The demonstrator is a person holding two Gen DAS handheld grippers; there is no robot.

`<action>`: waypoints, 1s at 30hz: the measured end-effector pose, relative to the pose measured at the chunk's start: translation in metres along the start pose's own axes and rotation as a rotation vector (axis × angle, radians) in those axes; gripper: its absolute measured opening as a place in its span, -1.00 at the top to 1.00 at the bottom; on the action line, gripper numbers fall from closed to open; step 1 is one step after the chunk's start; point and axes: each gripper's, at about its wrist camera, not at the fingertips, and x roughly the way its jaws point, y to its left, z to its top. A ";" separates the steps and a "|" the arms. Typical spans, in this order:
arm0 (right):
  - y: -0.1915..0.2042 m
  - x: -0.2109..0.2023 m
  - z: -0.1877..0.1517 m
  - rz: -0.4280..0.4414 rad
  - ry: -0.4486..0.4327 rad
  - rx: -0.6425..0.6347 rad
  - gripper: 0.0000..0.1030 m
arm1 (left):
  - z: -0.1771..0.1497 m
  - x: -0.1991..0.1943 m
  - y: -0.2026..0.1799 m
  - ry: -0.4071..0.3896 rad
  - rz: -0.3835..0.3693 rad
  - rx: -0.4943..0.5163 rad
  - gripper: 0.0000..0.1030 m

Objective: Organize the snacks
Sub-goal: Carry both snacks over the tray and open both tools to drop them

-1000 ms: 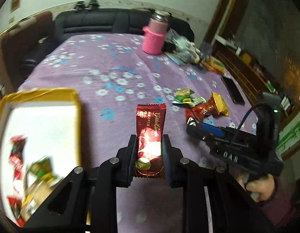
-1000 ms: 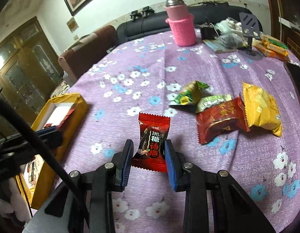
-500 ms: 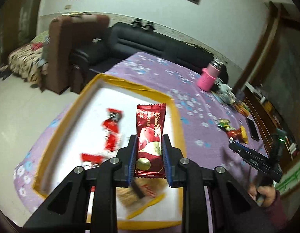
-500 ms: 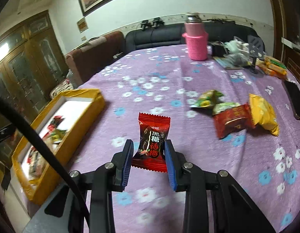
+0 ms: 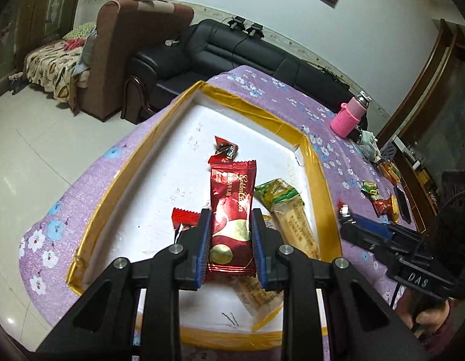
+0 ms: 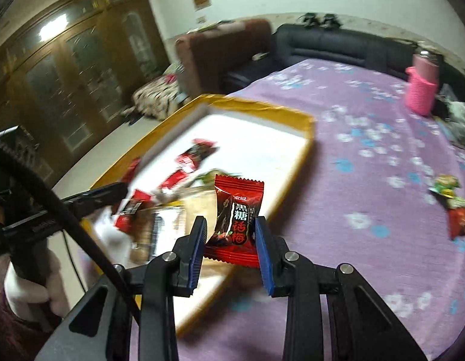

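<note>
My left gripper (image 5: 230, 240) is shut on a long dark-red "Golden Crown" snack bar (image 5: 232, 210) and holds it above the white tray with a yellow taped rim (image 5: 256, 111). In the tray lie several red candies (image 5: 223, 150) and a green-and-tan biscuit pack (image 5: 289, 210). My right gripper (image 6: 230, 246) is shut on a red plum candy packet (image 6: 237, 219) above the tray's near right rim (image 6: 292, 177). The right gripper also shows at the right of the left wrist view (image 5: 382, 237), beside the tray.
The table has a purple flowered cloth (image 6: 367, 150). A pink-sleeved flask (image 5: 348, 117) stands far back. Several loose snack packets (image 5: 382, 201) and a black phone (image 5: 402, 204) lie at the right. A black sofa (image 5: 247, 51) and brown armchair (image 5: 136, 45) stand behind.
Both grippers have moved left from the loose snacks to the tray, each still holding its packet. The left one now hangs over the tray's middle, the right one over its edge.
</note>
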 end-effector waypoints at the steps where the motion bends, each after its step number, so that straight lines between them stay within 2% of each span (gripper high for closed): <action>1: 0.006 0.007 0.002 0.011 0.018 -0.007 0.39 | 0.000 0.002 0.001 0.002 -0.003 -0.003 0.47; 6: 0.029 0.037 0.011 0.042 0.086 -0.030 0.39 | 0.001 0.000 0.010 -0.010 -0.046 -0.044 0.35; 8: 0.032 0.049 0.016 0.047 0.105 -0.028 0.47 | 0.001 -0.003 0.013 -0.018 -0.053 -0.051 0.23; 10: 0.035 0.059 0.021 0.046 0.119 -0.030 0.47 | 0.001 -0.009 0.015 -0.039 -0.064 -0.057 0.01; 12: 0.039 0.065 0.028 0.019 0.114 -0.048 0.47 | 0.001 -0.017 0.018 -0.063 -0.074 -0.066 -0.14; 19: 0.042 0.090 0.051 -0.065 0.132 -0.077 0.46 | 0.001 -0.030 0.024 -0.092 -0.100 -0.079 -0.28; 22: 0.037 0.081 0.051 -0.033 0.104 -0.033 0.45 | 0.001 -0.032 0.024 -0.093 -0.101 -0.074 -0.34; 26: 0.035 0.057 0.049 -0.031 0.050 -0.027 0.26 | 0.000 -0.035 0.015 -0.097 -0.078 -0.050 -0.43; 28: 0.035 0.040 0.042 -0.049 0.011 -0.038 0.19 | -0.003 -0.035 0.007 -0.102 -0.048 -0.027 -0.56; 30: 0.032 0.030 0.036 -0.058 -0.010 -0.037 0.16 | -0.004 -0.035 -0.006 -0.105 0.030 -0.001 -0.76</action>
